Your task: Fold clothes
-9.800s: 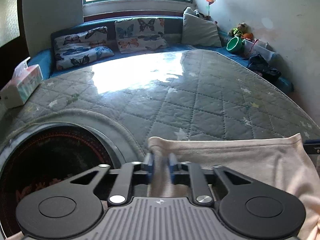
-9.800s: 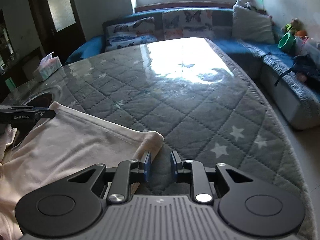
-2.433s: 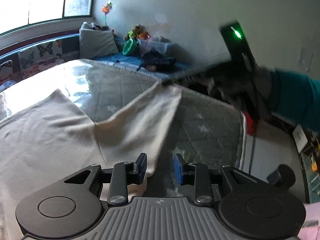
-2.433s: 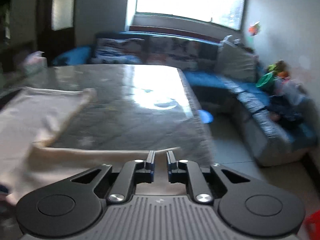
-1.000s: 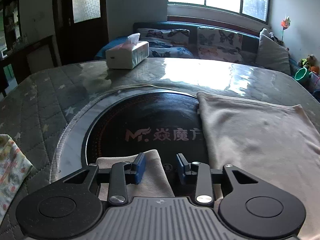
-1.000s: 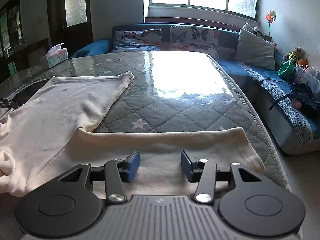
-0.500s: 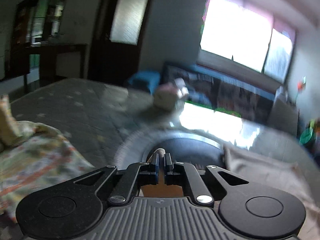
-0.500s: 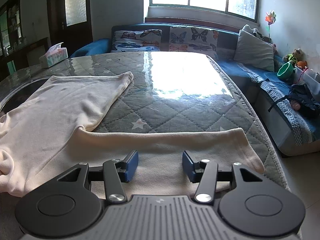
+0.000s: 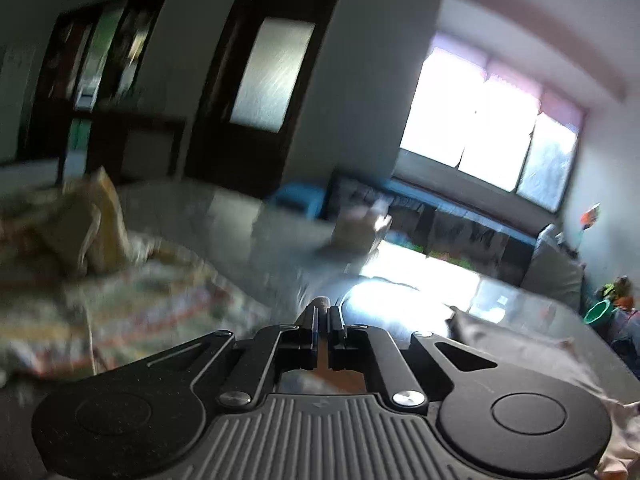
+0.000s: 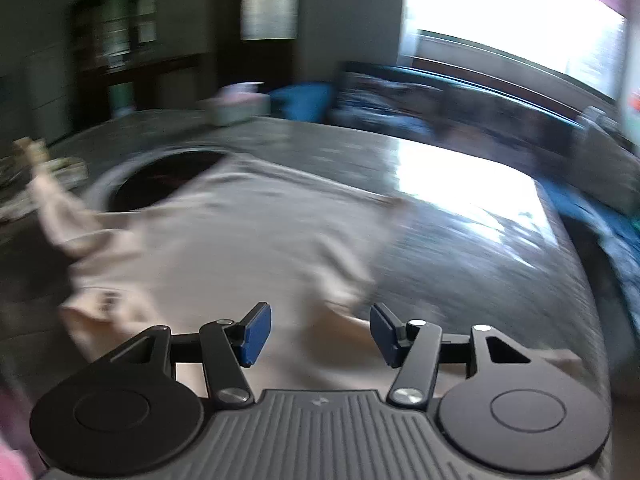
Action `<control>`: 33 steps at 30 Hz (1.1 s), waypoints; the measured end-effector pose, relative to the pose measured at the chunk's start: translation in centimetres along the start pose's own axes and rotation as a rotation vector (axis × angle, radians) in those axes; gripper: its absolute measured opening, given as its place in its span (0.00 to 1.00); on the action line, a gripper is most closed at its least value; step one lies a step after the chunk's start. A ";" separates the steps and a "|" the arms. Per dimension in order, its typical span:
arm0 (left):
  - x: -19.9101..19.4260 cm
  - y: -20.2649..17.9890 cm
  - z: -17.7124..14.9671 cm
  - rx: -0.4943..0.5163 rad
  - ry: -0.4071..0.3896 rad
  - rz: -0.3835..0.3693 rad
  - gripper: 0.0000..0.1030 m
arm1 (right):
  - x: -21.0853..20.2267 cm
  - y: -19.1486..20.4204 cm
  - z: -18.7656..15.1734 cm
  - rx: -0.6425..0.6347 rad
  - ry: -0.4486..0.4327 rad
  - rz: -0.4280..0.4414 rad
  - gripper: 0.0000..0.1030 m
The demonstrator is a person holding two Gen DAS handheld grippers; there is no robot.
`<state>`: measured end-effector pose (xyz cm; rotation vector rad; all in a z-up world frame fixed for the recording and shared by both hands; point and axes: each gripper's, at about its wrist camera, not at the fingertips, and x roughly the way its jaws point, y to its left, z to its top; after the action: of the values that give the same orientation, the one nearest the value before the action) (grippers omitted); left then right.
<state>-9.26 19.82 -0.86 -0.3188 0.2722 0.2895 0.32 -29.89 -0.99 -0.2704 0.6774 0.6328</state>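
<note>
Left gripper (image 9: pixel 323 317): pressed together, pinching a fold of the cream garment (image 10: pixel 256 248). Right gripper (image 10: pixel 320 334): spread wide, empty, above the garment's near edge. Garment spread across the quilted table (image 10: pixel 480 248), one sleeve lifted at left. Patterned cloth pile (image 9: pixel 120 304) beside. Both views blurred.

Both fisheye views are motion-blurred and dim, with dark curved corners. An overexposed window (image 9: pixel 492 148) at 2 o'clock is the light source, throwing white glare across the tabletop (image 10: pixel 460 208); only the gripper bodies look sharp.
</note>
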 end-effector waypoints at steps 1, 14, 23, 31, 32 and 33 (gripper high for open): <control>0.1 -0.1 0.2 0.019 0.001 0.007 0.04 | 0.3 1.0 0.4 -0.024 0.002 0.037 0.54; 4.3 0.7 -1.8 0.212 0.182 0.197 0.05 | 4.5 12.2 2.8 -0.286 0.075 0.409 0.55; 7.6 1.0 -1.7 0.249 0.271 0.304 0.06 | 3.7 13.1 1.1 -0.356 0.153 0.468 0.55; 7.0 -0.8 0.0 0.124 0.279 0.130 0.07 | 2.5 11.8 3.4 -0.302 0.069 0.466 0.55; 7.5 -1.5 0.0 0.121 0.289 0.090 0.07 | 2.8 11.8 3.6 -0.290 0.063 0.457 0.55; 8.1 -2.1 -0.1 0.121 0.298 0.055 0.07 | 3.1 11.7 3.7 -0.275 0.061 0.452 0.55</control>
<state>-1.10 19.76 -2.82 -0.2338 0.5902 0.2783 -3.24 -17.72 -0.63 -0.3964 0.7158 1.1581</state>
